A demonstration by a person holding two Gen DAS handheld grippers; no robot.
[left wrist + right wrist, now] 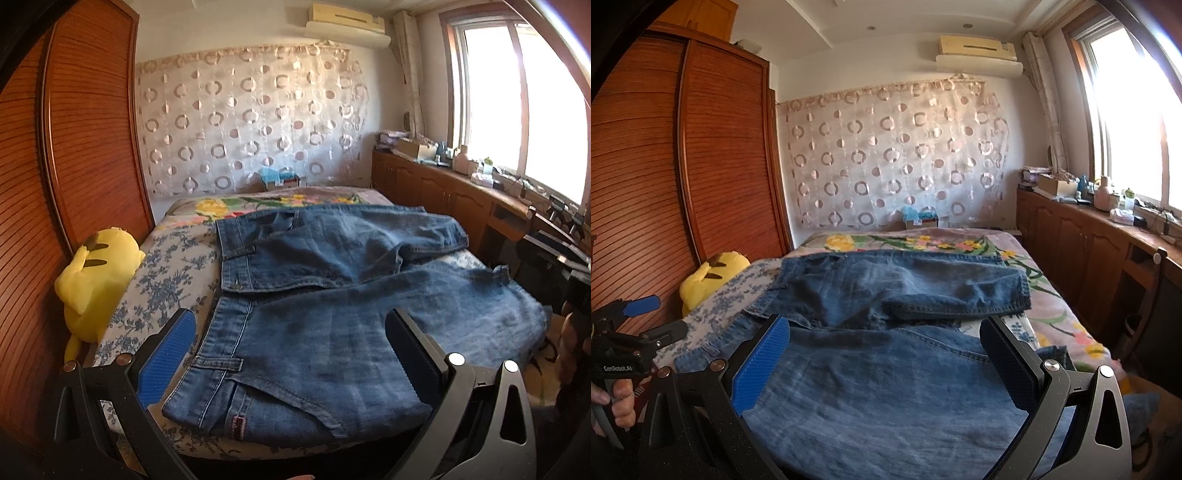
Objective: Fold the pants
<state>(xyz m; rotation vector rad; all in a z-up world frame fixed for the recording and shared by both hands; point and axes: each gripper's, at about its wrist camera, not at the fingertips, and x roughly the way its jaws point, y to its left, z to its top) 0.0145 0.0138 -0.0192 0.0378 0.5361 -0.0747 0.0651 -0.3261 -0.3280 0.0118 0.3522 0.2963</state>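
Blue jeans (343, 295) lie spread on the bed, waistband toward the left, the far leg folded back over itself. In the right wrist view the jeans (886, 369) fill the foreground, with the far leg's hem at the right. My left gripper (291, 332) hovers open above the near waistband and pocket, its blue pads wide apart and holding nothing. My right gripper (882, 339) is open too, over the near leg, nothing between its fingers. The left gripper (646, 317) also shows at the left edge of the right wrist view, held by a hand.
A yellow plush toy (92, 273) lies between the bed's left side and a wooden wardrobe (85, 122). A floral bedspread (923, 240) covers the far end. Wooden cabinets (1089, 251) with clutter run under the window on the right. A dark chair (1156, 317) stands near the bed's right side.
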